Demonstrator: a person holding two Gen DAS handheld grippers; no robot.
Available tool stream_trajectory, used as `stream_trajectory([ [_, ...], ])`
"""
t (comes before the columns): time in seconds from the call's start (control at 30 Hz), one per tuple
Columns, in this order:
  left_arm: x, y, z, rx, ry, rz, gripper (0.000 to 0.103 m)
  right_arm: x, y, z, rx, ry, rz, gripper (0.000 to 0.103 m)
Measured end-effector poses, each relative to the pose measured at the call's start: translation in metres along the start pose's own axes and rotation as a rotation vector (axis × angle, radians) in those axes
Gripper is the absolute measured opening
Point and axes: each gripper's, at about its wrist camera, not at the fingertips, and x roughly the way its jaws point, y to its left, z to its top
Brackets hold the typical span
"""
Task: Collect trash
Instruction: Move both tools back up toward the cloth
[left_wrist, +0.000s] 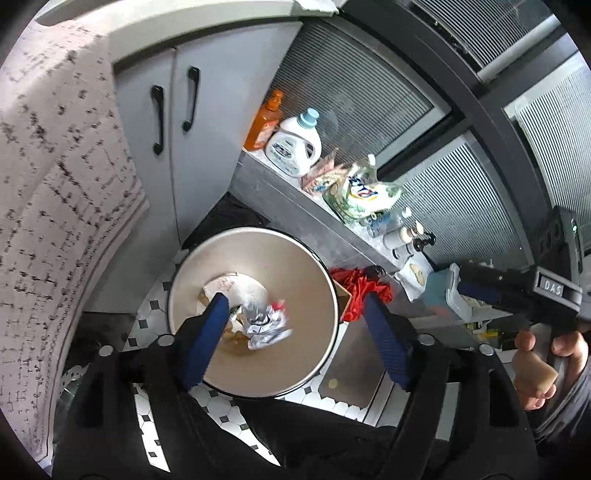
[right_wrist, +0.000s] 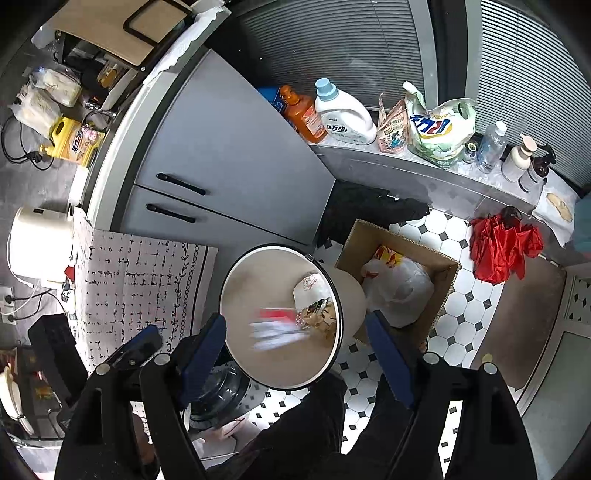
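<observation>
Both sets of jaws stand wide apart with nothing between the pads. The left gripper (left_wrist: 295, 332) hangs over the round trash bin (left_wrist: 325, 280), and through its blue fingers (left_wrist: 207, 339) the bin's inside shows plainly — a crumpled silver-and-white wrapper (left_wrist: 266, 323) with a touch of red lies loose in the bin, blurred, on top of brown scraps and a pale paper wrapper (left_wrist: 231, 286). The right gripper (right_wrist: 295, 343) also points down at the trash bin (right_wrist: 240, 280); a red-and-white piece of trash (right_wrist: 277, 328) appears inside the rim as a streak, too smeared to tell its shape. In the left wrist view the right gripper shows at the right edge, held by a hand (left_wrist: 543, 354).

Just beside the bin stands an open cardboard box (right_wrist: 439, 258) with a white plastic bag (right_wrist: 399, 288) in it. A red crumpled cloth or bag (right_wrist: 502, 251) lies near a low grey ledge (right_wrist: 388, 166), which carries a white detergent bottle (right_wrist: 343, 114), an orange bottle (right_wrist: 303, 114) and a green-and-white refill pouch (right_wrist: 436, 125). Black-and-white tiled floor (right_wrist: 454, 321) spreads around the bin, and a grey cabinet (right_wrist: 229, 140) with two black handles stands behind it.
</observation>
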Motion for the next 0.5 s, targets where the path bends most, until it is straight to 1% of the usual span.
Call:
stream_trajectory([
  [0.1,-0.016,0.012,0.001,-0.009,-0.031,0.030,0.084,0.005,0.011,-0.001,-0.007,0.007,0.013,0.079],
  [0.2,-0.038,0.030,0.004,-0.037,-0.071,0.060,0.087,0.010,0.030,-0.004,-0.030,0.000,0.027,0.085],
  [0.33,-0.072,0.060,0.004,-0.085,-0.134,0.106,0.090,0.012,0.069,-0.005,-0.087,-0.028,0.051,0.092],
  [0.43,-0.097,0.081,0.004,-0.128,-0.181,0.138,0.090,0.012,0.100,-0.005,-0.132,-0.044,0.073,0.094],
  [0.5,-0.121,0.101,0.003,-0.161,-0.229,0.161,0.090,0.011,0.123,-0.006,-0.165,-0.056,0.087,0.095],
])
